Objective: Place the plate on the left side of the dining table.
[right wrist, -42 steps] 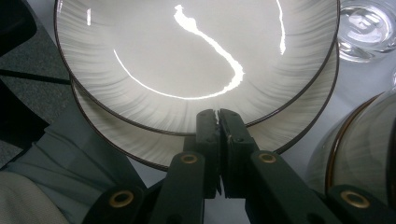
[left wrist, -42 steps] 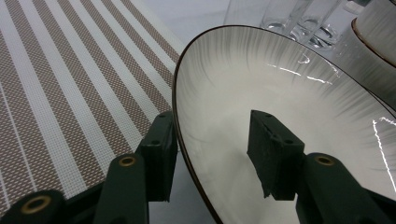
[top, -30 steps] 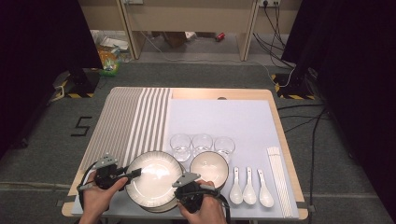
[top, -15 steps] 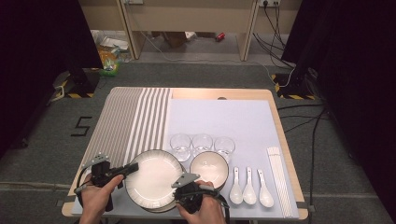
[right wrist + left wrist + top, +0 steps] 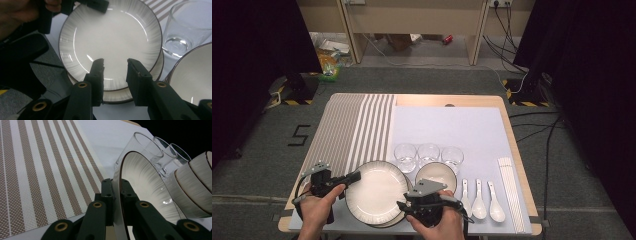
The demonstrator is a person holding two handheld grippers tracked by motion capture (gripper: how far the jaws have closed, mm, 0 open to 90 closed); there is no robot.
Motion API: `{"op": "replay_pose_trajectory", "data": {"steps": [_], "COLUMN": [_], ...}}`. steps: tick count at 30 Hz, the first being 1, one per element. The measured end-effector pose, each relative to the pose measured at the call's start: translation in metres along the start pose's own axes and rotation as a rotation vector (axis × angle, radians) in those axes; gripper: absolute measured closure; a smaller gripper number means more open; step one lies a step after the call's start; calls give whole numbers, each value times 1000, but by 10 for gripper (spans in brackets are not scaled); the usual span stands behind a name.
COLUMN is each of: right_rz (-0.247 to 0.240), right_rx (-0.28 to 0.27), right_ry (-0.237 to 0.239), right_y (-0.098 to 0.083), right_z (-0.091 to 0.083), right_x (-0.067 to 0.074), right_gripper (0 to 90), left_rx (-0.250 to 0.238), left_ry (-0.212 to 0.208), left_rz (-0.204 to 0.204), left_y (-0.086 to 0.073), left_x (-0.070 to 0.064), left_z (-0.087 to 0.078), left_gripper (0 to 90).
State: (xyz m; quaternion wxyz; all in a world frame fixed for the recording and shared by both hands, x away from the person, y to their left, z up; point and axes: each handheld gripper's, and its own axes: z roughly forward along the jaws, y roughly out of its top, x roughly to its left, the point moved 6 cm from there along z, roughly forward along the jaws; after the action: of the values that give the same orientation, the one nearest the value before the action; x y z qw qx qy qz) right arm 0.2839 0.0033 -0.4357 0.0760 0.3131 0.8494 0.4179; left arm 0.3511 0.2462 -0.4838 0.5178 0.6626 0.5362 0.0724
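Observation:
Two white plates with dark rims lie stacked at the table's front. The top plate (image 5: pixel 377 192) (image 5: pixel 145 182) (image 5: pixel 112 37) is tilted, with its left rim raised off the lower plate (image 5: pixel 398 219) (image 5: pixel 120 96). My left gripper (image 5: pixel 354 176) (image 5: pixel 116 192) is shut on that left rim, and the gripper view shows the rim pinched between the jaws. It also appears at the plate's far edge (image 5: pixel 97 5) in the right gripper view. My right gripper (image 5: pixel 404 205) (image 5: pixel 115 62) hovers over the plate's near right edge. Its jaws have just been opening, with nothing held between them.
Stacked white bowls (image 5: pixel 437 175) stand right of the plates, with three glasses (image 5: pixel 428 152) behind. Three white spoons (image 5: pixel 478 197) and white chopsticks (image 5: pixel 509 190) lie further right on the pale blue mat (image 5: pixel 447 125). A striped placemat (image 5: pixel 347 130) covers the table's left.
My left gripper closed on the top plate's left rim. My right gripper let go of the near rim, opened and rose slightly.

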Motion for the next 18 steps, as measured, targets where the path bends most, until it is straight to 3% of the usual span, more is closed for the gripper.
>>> {"op": "replay_pose_trajectory", "data": {"steps": [8, 18], "right_rz": [15, 2], "right_rx": [-108, -142], "right_ry": [12, 12], "right_y": [11, 15], "right_z": [-17, -24], "right_x": [-6, -9], "right_gripper": [611, 588], "left_rx": [-12, -37], "left_ry": [-8, -11], "left_rz": [-3, -17], "left_y": [5, 12], "left_x": [-1, 0], "left_z": [-4, -10], "left_gripper": [838, 837]}}
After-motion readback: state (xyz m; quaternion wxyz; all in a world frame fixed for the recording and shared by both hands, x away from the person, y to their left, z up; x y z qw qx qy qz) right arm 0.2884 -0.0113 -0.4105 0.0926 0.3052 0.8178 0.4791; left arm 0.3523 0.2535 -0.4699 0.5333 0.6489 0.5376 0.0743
